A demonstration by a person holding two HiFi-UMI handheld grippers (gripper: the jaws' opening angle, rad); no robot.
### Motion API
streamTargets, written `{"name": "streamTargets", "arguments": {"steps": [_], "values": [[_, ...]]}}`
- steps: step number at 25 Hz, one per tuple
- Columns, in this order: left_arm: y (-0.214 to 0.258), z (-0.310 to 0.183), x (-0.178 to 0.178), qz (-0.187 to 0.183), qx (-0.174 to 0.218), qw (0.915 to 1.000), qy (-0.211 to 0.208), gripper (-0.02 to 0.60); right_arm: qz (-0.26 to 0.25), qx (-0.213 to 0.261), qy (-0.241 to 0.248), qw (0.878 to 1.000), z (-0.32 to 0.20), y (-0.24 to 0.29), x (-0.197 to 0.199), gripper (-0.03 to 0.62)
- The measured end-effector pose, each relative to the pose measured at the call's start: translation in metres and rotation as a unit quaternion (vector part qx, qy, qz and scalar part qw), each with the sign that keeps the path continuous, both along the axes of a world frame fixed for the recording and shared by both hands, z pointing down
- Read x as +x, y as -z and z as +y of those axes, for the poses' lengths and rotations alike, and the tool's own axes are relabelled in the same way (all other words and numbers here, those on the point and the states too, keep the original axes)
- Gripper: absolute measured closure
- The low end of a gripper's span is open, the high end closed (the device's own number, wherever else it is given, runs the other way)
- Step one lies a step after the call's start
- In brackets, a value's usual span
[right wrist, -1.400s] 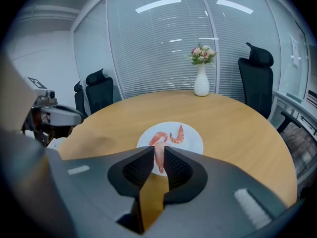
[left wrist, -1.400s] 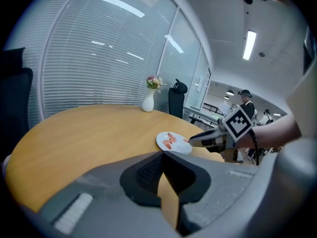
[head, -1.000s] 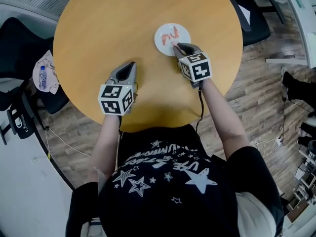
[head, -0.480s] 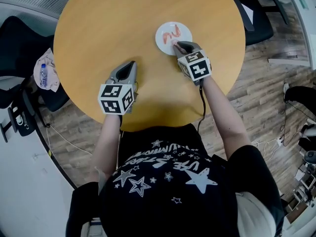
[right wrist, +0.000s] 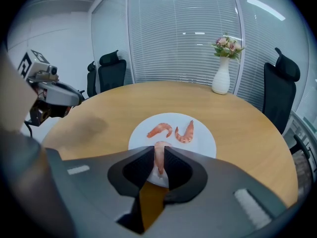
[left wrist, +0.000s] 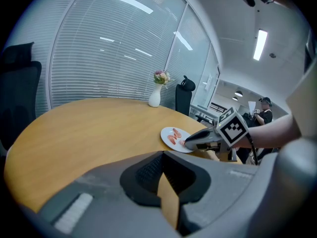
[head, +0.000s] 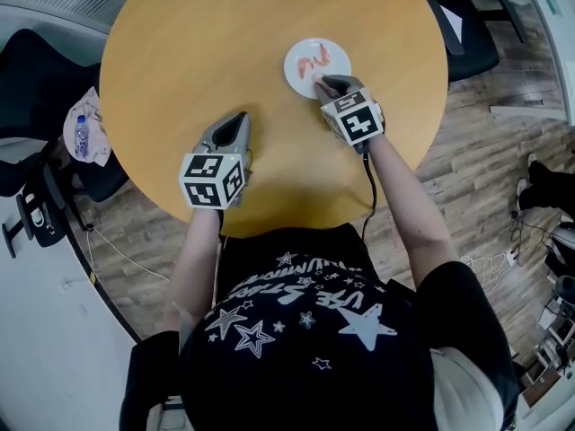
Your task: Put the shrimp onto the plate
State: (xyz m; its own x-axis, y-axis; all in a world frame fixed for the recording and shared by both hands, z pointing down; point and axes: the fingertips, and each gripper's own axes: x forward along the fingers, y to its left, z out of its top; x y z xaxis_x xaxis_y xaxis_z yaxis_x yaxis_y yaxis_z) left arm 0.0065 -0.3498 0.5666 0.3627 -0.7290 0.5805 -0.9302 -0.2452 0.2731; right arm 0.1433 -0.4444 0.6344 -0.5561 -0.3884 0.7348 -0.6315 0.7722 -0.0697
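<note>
Three pink curled shrimp in total. One, the held shrimp (right wrist: 159, 158), is pinched between the pads of the grey right gripper (right wrist: 159, 149), whose jaws are closed on its sides. It hangs over the near edge of the round white plate (right wrist: 203, 139). The other two shrimp lie loose on the plate just ahead of the jaw tips: the left loose shrimp (right wrist: 159, 129) and the right loose shrimp (right wrist: 186, 132), side by side and apart from each other.

The grey left gripper (left wrist: 162, 155) has its jaws together with nothing between them. It rests on the round wooden table (head: 216, 43), well apart from the plate.

Hard to make out:
- Right gripper view: the tail end of the held shrimp sinks between the dark pads, and the jaws cover the near rim of the plate. Whether this shrimp touches the plate cannot be told.
- Head view: the right gripper (head: 321, 83) covers most of the held shrimp, and the loose ones read only as small pink marks on the plate (head: 336, 54).
- Left gripper view: the right gripper (left wrist: 188, 142) overlaps the plate's (left wrist: 167, 133) right side, and the shrimp there are too small to read.

Axes:
- The held shrimp's long axis runs along the jaws, with the curled thicker end pointing forward toward the plate centre.
- The left loose shrimp arches roughly crosswise.
- The right loose shrimp hooks up and away from the gripper.
</note>
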Motion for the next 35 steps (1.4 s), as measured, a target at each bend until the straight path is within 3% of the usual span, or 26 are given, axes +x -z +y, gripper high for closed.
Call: {"name": "streamTargets", "arguments": {"steps": [11,19,35], "values": [[0.004,0.002,0.0,0.002,0.002,1.0,0.0,0.58,0.017,-0.003,0.0,1.0,-0.001,-0.002,0.004,0.519],[0.006,0.004,-0.005,0.005,0.001,1.0,-0.002,0.58,0.018,-0.011,-0.014,1.0,-0.002,0.001,0.007,0.471],[0.039,0.018,-0.023,0.023,0.031,0.9982,-0.046,0.58,0.002,0.025,-0.1,0.995,0.022,0.05,0.013,0.471]]}}
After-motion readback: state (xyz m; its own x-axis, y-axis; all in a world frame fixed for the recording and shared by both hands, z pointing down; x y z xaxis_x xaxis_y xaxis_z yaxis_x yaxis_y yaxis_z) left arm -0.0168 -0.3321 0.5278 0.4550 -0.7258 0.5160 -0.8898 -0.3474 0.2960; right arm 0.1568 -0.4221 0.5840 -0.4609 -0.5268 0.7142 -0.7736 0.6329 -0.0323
